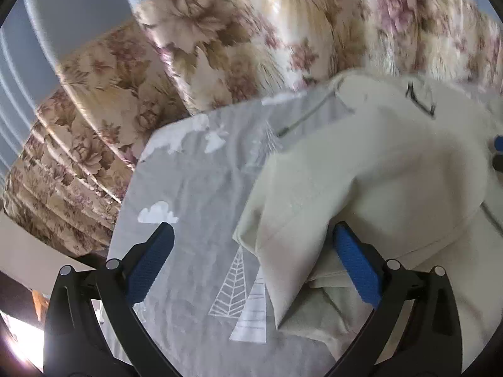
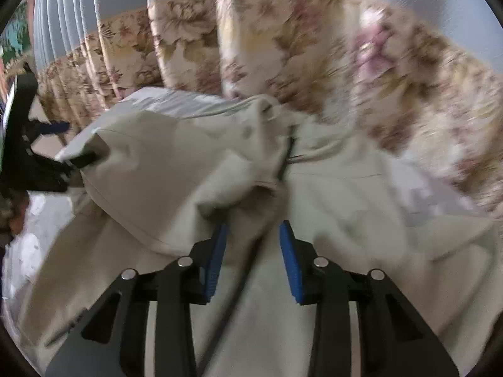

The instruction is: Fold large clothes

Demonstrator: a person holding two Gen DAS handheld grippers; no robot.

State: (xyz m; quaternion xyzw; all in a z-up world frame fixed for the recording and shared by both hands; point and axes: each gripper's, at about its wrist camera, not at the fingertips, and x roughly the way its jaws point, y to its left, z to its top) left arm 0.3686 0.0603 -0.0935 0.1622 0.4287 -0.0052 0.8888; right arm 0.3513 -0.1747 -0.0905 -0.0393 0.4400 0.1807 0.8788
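Left view: floral curtain [image 1: 220, 40] behind; grey printed sheet [image 1: 195, 169] covers surface. Cream garment [image 1: 393, 172] heaped toward sheet's right side. Your left claw [image 1: 251, 260] gapes wide, holding nothing, garment fold between jaws.

Right view: right claw [image 2: 251, 260] part-open over cream cloth, no grip visible. Soft, light, floppy; take hem or seam.

On the one grey printed sheet [image 1: 195, 169] lies one cream garment [image 1: 377, 182], with one floral curtain [image 1: 220, 37] behind it and two grippers above it.
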